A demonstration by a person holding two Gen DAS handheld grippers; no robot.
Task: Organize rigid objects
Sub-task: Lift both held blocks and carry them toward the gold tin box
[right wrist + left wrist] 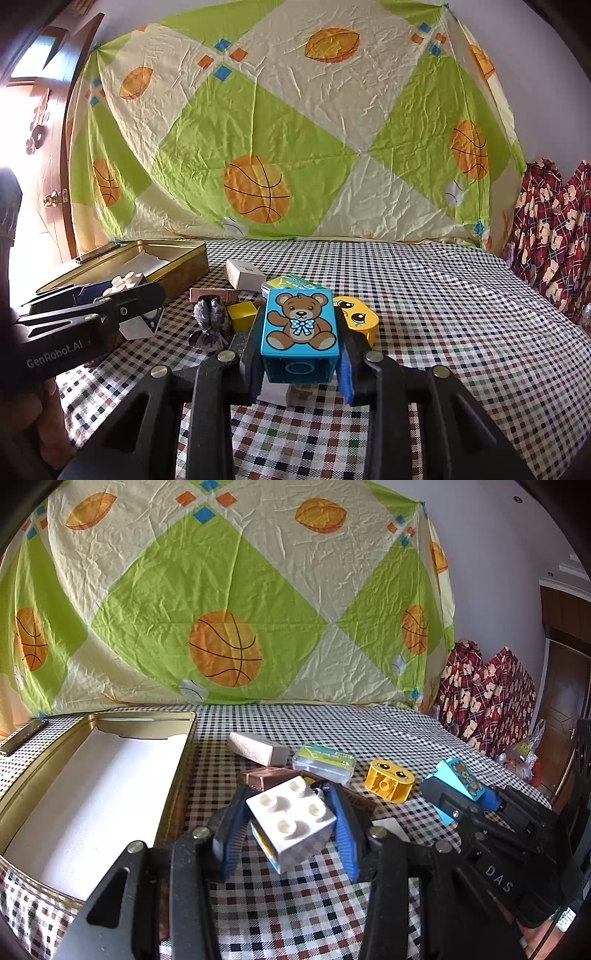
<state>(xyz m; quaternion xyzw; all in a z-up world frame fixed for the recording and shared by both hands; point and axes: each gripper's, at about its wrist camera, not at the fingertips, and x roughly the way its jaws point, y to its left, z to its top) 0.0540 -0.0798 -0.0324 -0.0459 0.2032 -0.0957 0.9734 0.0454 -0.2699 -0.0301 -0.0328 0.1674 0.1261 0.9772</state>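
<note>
between both tools, two bricks: left tool (pixel 291 830) clamps white brick (pixel 291 818), right tool (pixel 301 354) blue brick (pixel 300 326).

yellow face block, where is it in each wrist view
Left wrist view: the yellow face block lies right of centre on the checked cloth, between the clear green-label box and the blue bear block.
Right wrist view: it peeks out just right of the blue bear block, right of centre.
Shared landmark: the gold tin, at left in both views.
</note>
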